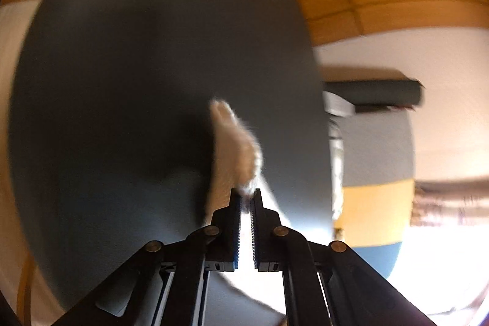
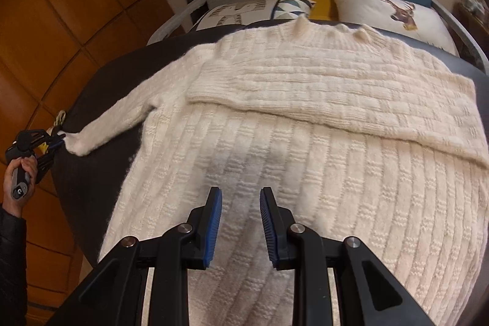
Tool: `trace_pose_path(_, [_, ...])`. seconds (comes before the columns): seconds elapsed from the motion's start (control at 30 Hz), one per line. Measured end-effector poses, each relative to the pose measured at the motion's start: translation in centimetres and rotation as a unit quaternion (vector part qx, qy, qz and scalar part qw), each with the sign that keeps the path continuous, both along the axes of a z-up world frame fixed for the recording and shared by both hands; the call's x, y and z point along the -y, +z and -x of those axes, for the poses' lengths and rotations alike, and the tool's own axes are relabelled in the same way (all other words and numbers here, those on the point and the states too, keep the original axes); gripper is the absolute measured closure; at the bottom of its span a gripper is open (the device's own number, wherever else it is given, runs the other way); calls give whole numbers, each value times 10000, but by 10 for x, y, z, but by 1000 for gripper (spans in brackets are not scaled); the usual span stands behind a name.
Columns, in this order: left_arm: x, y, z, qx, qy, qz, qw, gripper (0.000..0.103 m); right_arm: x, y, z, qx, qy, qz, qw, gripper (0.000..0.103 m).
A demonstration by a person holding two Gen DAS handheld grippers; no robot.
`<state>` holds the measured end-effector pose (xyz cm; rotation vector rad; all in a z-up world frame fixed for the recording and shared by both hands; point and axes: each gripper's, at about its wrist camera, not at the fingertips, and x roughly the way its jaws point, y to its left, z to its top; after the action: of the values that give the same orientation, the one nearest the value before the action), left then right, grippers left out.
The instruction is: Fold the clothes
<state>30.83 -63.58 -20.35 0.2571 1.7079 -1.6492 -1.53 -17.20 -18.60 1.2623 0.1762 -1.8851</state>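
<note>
Covering most of a round dark surface (image 2: 91, 173), a cream knitted sweater (image 2: 305, 158) lies flat, one sleeve folded across its chest, the other sleeve (image 2: 122, 115) stretched toward the surface's left edge. Beyond the far edge stand patterned cushions (image 2: 394, 9) against a grey, yellow and blue backrest. The right tool (image 2: 240, 197) hovers over the sweater's body, fingers spread and pinching nothing. At the left edge, a hand (image 2: 21, 176) holds the left tool (image 1: 246, 197), pressed together on the sleeve's cuff (image 1: 237, 148).
</note>
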Motion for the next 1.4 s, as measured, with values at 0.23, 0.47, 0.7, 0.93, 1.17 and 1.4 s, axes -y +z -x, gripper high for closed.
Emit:
trace_pose_path(0.23, [-44,78,117,-381,-1336,1038,9848,98,-45,0,23,293,-664,256,9970,78])
trace_pose_path(0.47, [-109,111,249,-486,-2601,1418,9539,98,-81,4,37,290,-947,332,9945,78])
trace_pose_path(0.7, [-187,93,342,-102,-3686,1396,9190,98,-108,4,51,324,-1191,430,9914,78])
trace_pose_path(0.93, [-262,71,347,266,-4309,1337,8920,98,-98,15,68,622,-900,1216,9865,78])
trace_pose_path(1.17, [-267,70,370,723,-4948,1325,8558,95,-42,13,76,946,-494,1571,9818,78])
trace_pose_path(1.4, [-245,74,353,298,-4835,1121,8676,85,-26,1,76,1349,-624,1682,9745,78])
